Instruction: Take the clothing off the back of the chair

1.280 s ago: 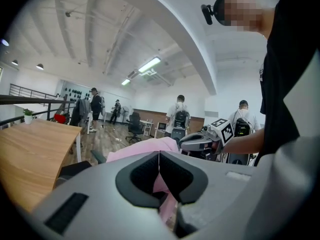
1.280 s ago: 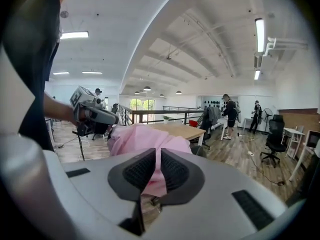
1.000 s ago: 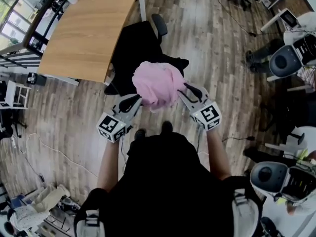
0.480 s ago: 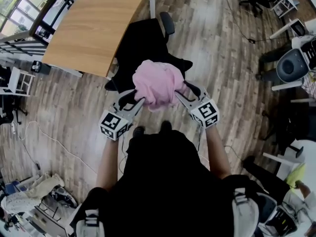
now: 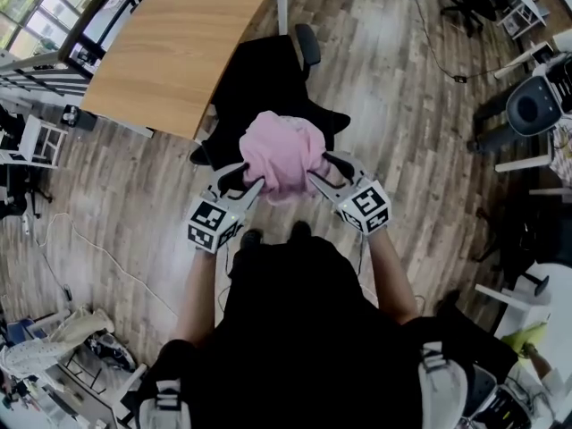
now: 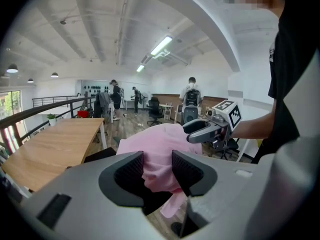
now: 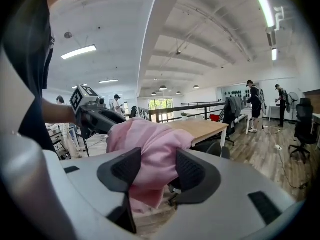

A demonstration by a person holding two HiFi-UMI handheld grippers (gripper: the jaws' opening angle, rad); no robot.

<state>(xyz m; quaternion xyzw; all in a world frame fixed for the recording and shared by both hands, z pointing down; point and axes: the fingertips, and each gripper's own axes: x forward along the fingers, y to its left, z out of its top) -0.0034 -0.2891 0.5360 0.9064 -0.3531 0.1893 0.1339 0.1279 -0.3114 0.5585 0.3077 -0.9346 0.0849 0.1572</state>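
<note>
The pink garment is bunched in a heap over the back of the black office chair. My left gripper is at its lower left and my right gripper at its lower right. In the left gripper view the pink cloth fills the gap of the left gripper, whose jaws have just been opening. In the right gripper view a fold of pink cloth likewise hangs in the gap of the right gripper, also just spread wide. The chair back itself is hidden under the cloth.
A wooden desk stands just beyond the chair. Cables trail on the wood floor at left, with clutter at the lower left. More chairs stand at right. People stand far off.
Both grippers' jaws have spread from a closed grip on the pink cloth to wide apart. The hands and the pink bundle have sunk slightly toward the chair.
</note>
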